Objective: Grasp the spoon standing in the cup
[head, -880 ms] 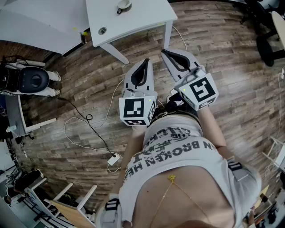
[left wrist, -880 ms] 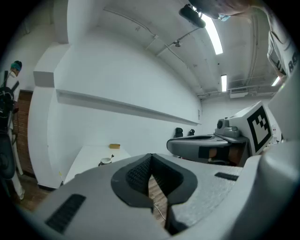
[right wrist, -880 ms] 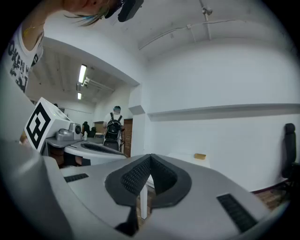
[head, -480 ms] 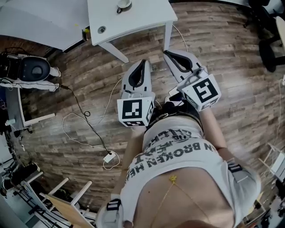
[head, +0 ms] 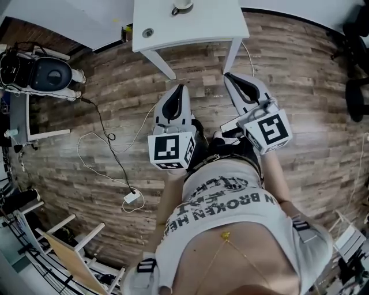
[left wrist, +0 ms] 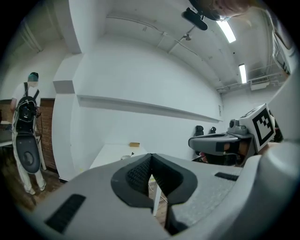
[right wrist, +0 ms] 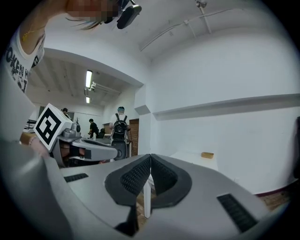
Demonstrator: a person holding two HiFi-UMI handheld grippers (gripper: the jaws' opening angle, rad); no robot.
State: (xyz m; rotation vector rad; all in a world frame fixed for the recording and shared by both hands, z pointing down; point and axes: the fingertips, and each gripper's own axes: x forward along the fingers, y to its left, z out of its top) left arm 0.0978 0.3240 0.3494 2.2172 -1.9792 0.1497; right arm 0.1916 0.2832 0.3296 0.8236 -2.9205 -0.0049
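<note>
Though empty, both grippers (left wrist: 151, 156) (right wrist: 150, 156) closed.

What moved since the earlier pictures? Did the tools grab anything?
The white table with the cup slid rightward in the head view. The left tool and right tool sit slightly lower there. Nothing was grabbed; both stayed shut, empty, short of the table.

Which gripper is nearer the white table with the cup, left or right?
The right gripper: in the head view its tips nearly meet the table at a front leg, while the left gripper stops short over floor.
</note>
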